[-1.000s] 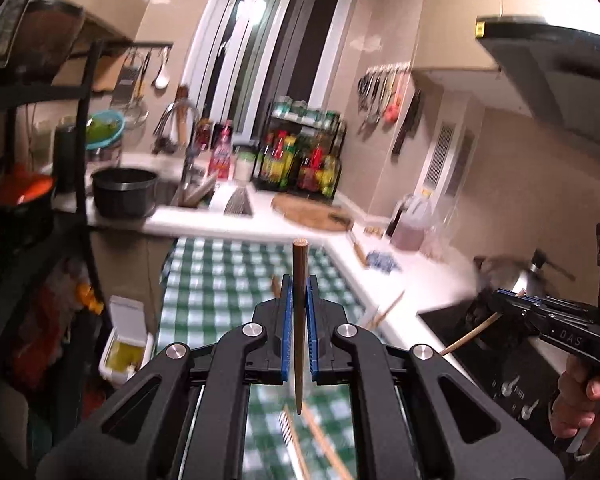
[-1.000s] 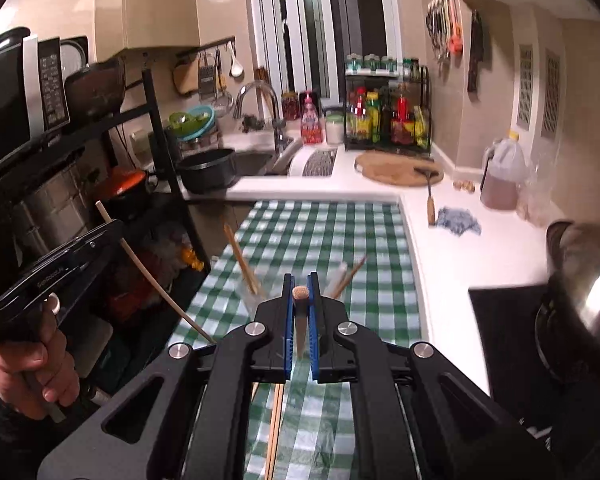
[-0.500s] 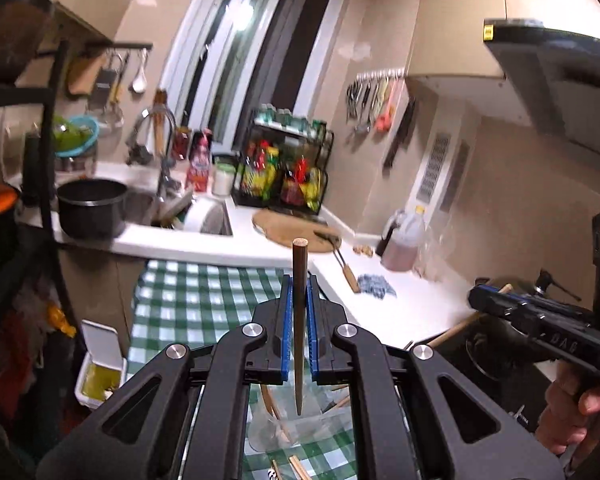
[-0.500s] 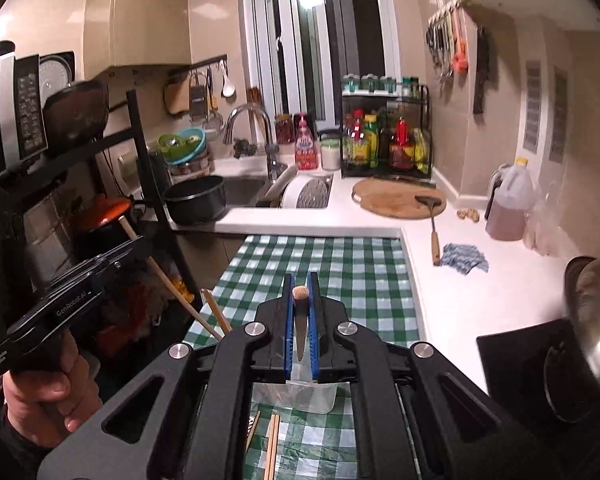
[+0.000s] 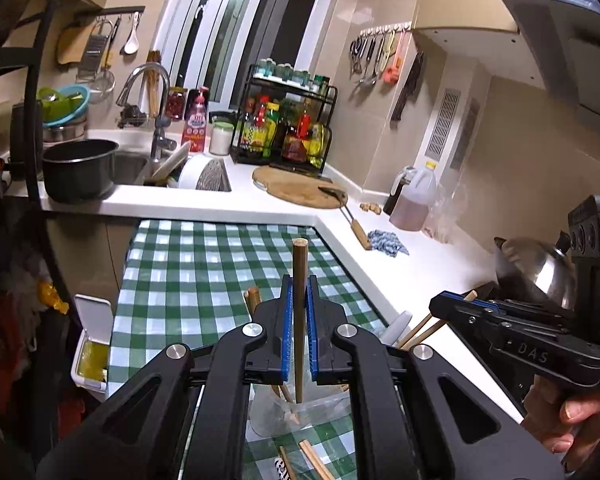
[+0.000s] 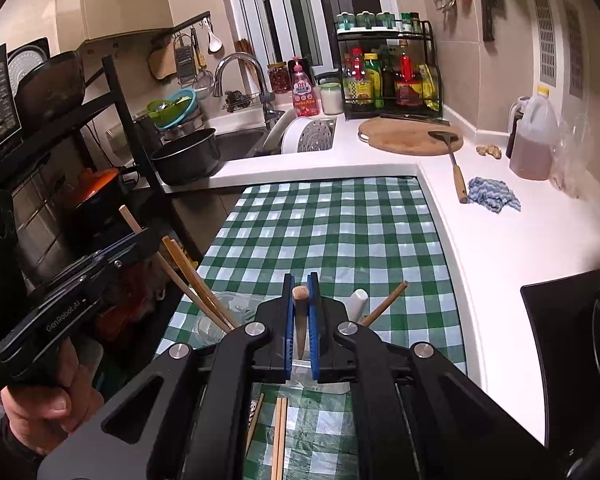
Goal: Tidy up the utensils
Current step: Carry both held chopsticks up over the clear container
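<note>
Lowering chopsticks [image 5: 299, 300], clear cup [image 5: 300, 412] now beneath

Black grippers [image 5: 299, 332], blue pads [image 5: 287, 332], silver screws, "DAS" mark

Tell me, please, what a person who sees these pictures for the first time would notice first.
First, the two black tools: the left tool is shut on an upright brown chopstick, and the right tool is shut on another chopstick. Both hang over a clear cup that already holds chopsticks, on the green checked cloth. More chopsticks lie loose on the cloth in front of the cup.
</note>
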`<control>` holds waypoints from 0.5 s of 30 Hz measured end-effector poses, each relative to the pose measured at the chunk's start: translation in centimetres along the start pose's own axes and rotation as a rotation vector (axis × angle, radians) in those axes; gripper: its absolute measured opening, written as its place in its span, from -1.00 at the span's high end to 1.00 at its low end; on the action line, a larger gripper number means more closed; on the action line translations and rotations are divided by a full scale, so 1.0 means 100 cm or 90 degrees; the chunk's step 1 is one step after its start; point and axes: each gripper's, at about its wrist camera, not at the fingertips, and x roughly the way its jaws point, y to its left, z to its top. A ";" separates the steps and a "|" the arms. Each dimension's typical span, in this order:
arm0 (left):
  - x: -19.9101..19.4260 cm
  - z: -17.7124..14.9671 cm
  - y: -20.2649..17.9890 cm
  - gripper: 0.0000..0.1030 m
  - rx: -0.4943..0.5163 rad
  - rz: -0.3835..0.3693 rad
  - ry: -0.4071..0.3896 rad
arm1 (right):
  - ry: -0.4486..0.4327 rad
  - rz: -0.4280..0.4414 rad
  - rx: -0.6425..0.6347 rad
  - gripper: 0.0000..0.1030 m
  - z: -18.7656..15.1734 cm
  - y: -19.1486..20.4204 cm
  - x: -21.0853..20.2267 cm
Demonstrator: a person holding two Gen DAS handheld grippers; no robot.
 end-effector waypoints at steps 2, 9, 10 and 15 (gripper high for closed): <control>0.005 -0.002 0.000 0.87 0.003 0.004 0.010 | 0.009 0.000 -0.004 0.82 -0.003 -0.001 0.004; -0.014 0.004 0.001 0.64 -0.002 0.012 -0.029 | -0.022 -0.037 -0.021 0.40 -0.012 -0.005 -0.025; -0.020 0.006 0.001 0.64 -0.002 0.013 -0.041 | -0.030 -0.042 -0.022 0.40 -0.014 -0.007 -0.031; -0.052 0.008 -0.007 0.64 0.015 0.028 -0.087 | -0.095 -0.066 -0.027 0.40 -0.031 -0.007 -0.071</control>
